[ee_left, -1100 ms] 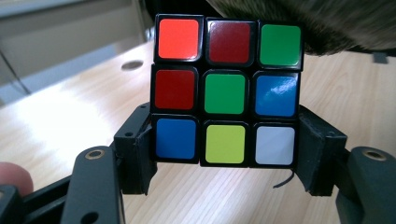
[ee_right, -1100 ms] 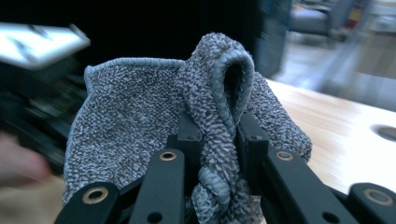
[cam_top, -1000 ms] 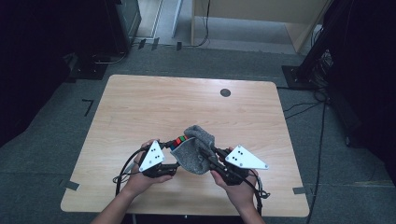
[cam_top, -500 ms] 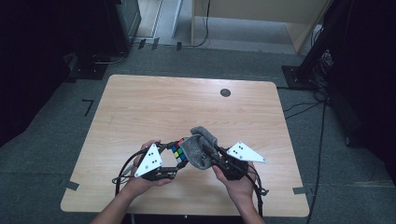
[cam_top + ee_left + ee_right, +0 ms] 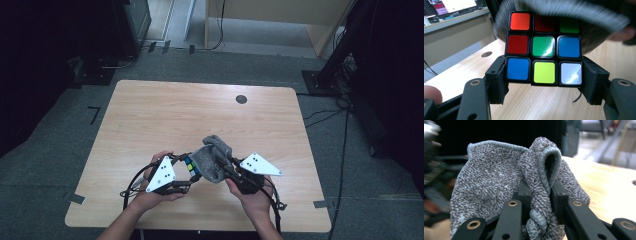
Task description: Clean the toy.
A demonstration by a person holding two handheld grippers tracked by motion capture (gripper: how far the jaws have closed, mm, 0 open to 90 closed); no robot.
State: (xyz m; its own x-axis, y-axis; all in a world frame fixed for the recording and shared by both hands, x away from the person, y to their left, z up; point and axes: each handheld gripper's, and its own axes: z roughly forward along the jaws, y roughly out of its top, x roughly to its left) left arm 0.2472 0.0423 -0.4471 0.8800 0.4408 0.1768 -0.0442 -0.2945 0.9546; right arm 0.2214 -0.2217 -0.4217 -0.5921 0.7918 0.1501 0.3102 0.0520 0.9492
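The left claw (image 5: 544,82) is clamped on a puzzle cube (image 5: 544,47) with red, green, blue, yellow and white squares, held over the near desk (image 5: 150,115), while the right claw (image 5: 539,195) pinches a fuzzy grey cloth (image 5: 494,182) pressed against the cube's top.

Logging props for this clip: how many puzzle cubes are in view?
1. The Rubik's cube is clamped between the left gripper's jaws above the table's near edge, with the grey cloth held by the right gripper against it. The cloth could hide something.

Jaws clamp puzzle cube (image 5: 544,47) under cloth (image 5: 584,17)
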